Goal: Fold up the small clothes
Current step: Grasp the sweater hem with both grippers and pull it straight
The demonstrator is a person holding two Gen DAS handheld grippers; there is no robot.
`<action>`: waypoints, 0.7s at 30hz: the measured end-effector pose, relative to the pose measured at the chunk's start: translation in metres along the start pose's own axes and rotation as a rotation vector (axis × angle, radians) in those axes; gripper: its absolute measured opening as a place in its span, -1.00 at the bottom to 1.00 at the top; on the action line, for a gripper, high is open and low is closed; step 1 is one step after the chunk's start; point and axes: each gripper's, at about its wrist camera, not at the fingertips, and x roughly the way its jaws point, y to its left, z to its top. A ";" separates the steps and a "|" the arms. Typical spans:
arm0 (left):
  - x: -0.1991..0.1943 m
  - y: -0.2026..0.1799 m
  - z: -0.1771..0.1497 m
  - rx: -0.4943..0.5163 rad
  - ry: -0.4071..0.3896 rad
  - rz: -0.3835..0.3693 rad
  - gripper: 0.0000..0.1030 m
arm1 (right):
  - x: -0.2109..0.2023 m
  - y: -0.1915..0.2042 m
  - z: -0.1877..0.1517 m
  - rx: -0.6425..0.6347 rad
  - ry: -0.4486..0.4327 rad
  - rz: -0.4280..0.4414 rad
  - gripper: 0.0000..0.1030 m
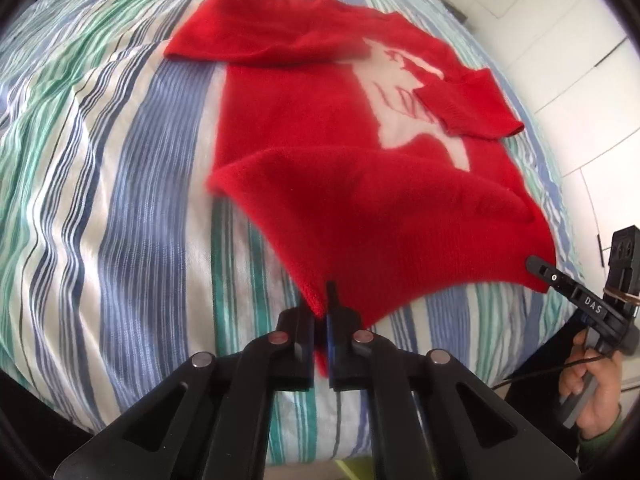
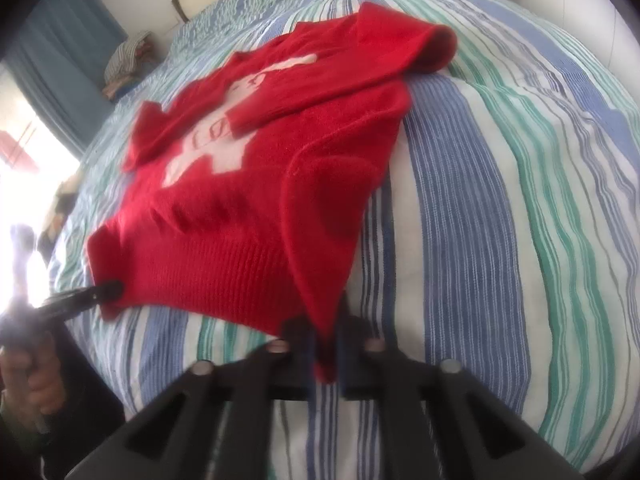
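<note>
Across the striped bed (image 1: 120, 200) lies the red sweater (image 1: 304, 120), front up, its white motif (image 1: 404, 108) showing and both sleeves already crossed over the chest. The left tongs (image 1: 322, 320) are clamped on 1 hem corner at 6 o'clock of the left view; the right tongs (image 2: 326, 344) pinch the other hem corner at 6 o'clock of the right view, and each also appears at the edge of the other camera's view. The hem hangs lifted between them (slightly slack in the middle).

To do this fold well, I would raise both corners together, keep the hem taut and level, carry it toward 12 o'clock, and lay it near the collar so the sleeves stay trapped inside. Letting go too soon would probably leave a skewed edge.

Readable writing: "DAS" on the right tongs' finger at 4 o'clock of the left view. The red lettering inside the motif is too blurred to read.
</note>
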 end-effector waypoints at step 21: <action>0.019 0.007 -0.048 0.062 0.121 0.207 -0.96 | 0.001 -0.024 -0.038 0.248 0.242 0.066 -0.92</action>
